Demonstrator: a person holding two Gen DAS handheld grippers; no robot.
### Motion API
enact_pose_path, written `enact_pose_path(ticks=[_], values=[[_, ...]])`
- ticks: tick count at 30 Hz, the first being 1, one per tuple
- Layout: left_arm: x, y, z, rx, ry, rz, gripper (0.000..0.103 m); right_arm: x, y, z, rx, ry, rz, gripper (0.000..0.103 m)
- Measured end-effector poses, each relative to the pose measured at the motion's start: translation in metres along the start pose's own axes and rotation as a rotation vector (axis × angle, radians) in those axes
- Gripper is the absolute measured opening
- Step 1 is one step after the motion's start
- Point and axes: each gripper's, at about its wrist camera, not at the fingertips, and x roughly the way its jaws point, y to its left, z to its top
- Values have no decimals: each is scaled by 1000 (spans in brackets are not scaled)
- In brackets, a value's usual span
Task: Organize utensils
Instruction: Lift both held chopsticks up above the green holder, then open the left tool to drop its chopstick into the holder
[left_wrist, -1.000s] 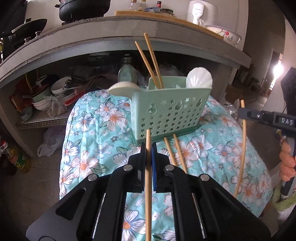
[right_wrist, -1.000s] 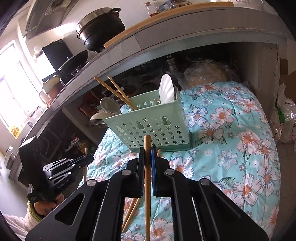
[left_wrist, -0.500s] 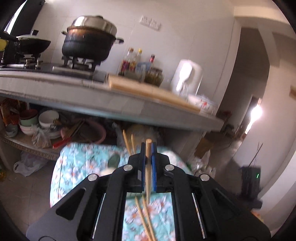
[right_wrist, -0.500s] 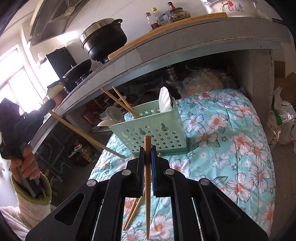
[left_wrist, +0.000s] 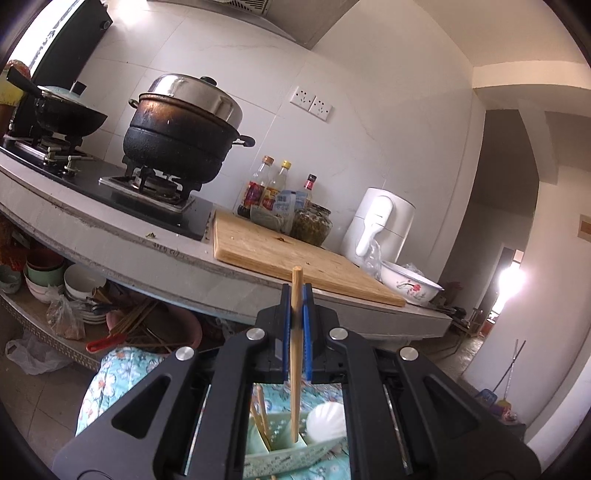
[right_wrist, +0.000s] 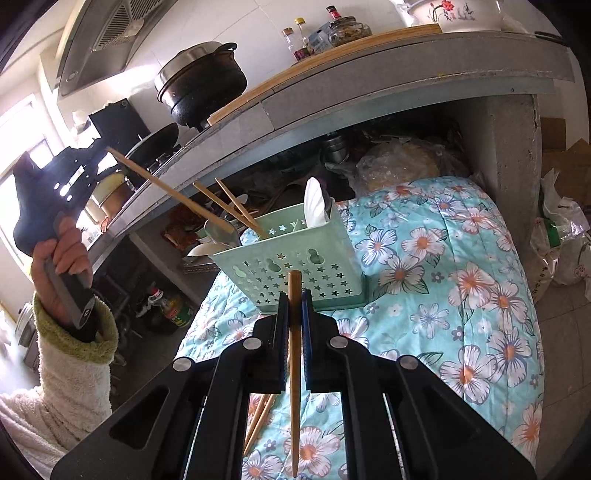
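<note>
A mint green utensil basket (right_wrist: 295, 258) stands on a floral cloth (right_wrist: 443, 280). It holds two chopsticks (right_wrist: 236, 210) and a white spoon (right_wrist: 314, 203). My left gripper (left_wrist: 296, 306) is shut on a wooden chopstick (left_wrist: 295, 354), whose lower tip hangs over the basket (left_wrist: 288, 458). In the right wrist view that gripper (right_wrist: 92, 162) is raised at the left, its chopstick (right_wrist: 173, 192) slanting down toward the basket. My right gripper (right_wrist: 294, 306) is shut on another chopstick (right_wrist: 294, 369), in front of the basket. Two more chopsticks (right_wrist: 258, 417) lie on the cloth.
A concrete counter (left_wrist: 110, 236) carries a black pot (left_wrist: 181, 136), a wok (left_wrist: 62, 118), bottles (left_wrist: 273, 192), a wooden board (left_wrist: 280, 254), a white kettle (left_wrist: 380, 225) and a flowered bowl (left_wrist: 410, 284). Bowls and plates (left_wrist: 55, 280) crowd the shelf underneath.
My left gripper has lifted high and tilted up, swinging its chopstick over the basket. My right gripper has stayed almost still with its chopstick.
</note>
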Motion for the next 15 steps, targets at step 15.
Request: enact_pose_path(ticks=[15], values=[[85,25,-65,-5,123,14,5,26,-11,2,31,45,14,7]])
